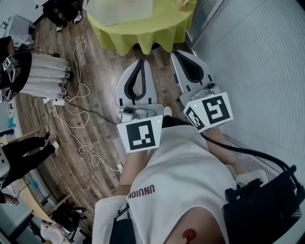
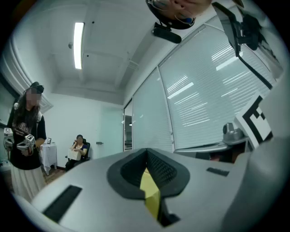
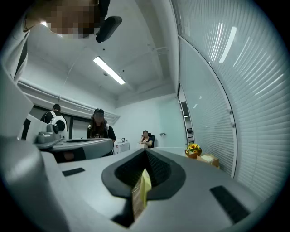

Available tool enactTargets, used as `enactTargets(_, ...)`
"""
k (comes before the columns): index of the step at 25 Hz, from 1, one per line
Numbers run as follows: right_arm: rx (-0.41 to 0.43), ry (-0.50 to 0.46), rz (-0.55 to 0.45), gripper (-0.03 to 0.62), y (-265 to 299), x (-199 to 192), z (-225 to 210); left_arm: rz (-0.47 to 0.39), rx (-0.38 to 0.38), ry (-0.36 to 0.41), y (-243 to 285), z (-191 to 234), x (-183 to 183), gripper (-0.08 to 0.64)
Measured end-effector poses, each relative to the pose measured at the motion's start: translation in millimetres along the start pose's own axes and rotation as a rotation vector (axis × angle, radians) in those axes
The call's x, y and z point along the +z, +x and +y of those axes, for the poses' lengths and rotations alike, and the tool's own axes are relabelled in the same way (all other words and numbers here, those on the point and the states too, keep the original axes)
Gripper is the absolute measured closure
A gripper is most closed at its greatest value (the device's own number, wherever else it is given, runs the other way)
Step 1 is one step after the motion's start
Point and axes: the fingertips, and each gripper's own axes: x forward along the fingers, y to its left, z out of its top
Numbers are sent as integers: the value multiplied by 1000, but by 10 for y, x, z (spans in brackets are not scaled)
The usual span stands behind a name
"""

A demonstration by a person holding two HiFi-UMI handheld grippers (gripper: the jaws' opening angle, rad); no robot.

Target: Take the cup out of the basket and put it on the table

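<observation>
Status: task not started. Left gripper [image 1: 141,62] and right gripper [image 1: 176,53] are held in close to the person's body, noses pointing to 12 o'clock at the table [image 1: 143,35] with the yellow-green cloth.

- Left gripper view: jaws pressed together at the tips, nothing between them. Only a sliver of yellow cloth shows through the gap behind.
- Right gripper view: same, tips together, empty.

Cup and basket aren't in any view. The head view cuts the table off at the top edge. Only a pale translucent thing [image 1: 119,9] lies on it, and I can't tell what it is. The right gripper view shows a pot of sunflowers [image 3: 194,148] at 3 o'clock of the jaws, no cup.

How I'd do the step:
- Raise the head so the tabletop comes into view, and find the basket before moving either tool.
- Step in toward 12 o'clock. Loose cables [image 1: 71,107] lie on the floor at 9–10 o'clock, well apart from the feet; keep off them.
- Open one pair of jaws before reaching, not over the basket.
- Probably right takes the cup by its wall or rim, and left steadies the basket rim so it doesn't lift with the cup.
- Draw straight up to clear the rim, then set down on bare cloth beside the basket.
- Release only once the cup stands flat.
</observation>
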Motion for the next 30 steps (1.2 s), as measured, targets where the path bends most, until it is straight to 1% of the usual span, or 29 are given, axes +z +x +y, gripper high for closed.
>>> enactTargets(19, -2, 9, -9, 574, 102, -17, -25, -2, 17, -1, 42, 96, -18, 548)
enactTargets(30, -11, -1, -1, 574, 297, -15, 14, -10, 21, -10, 117, 294, -16, 548)
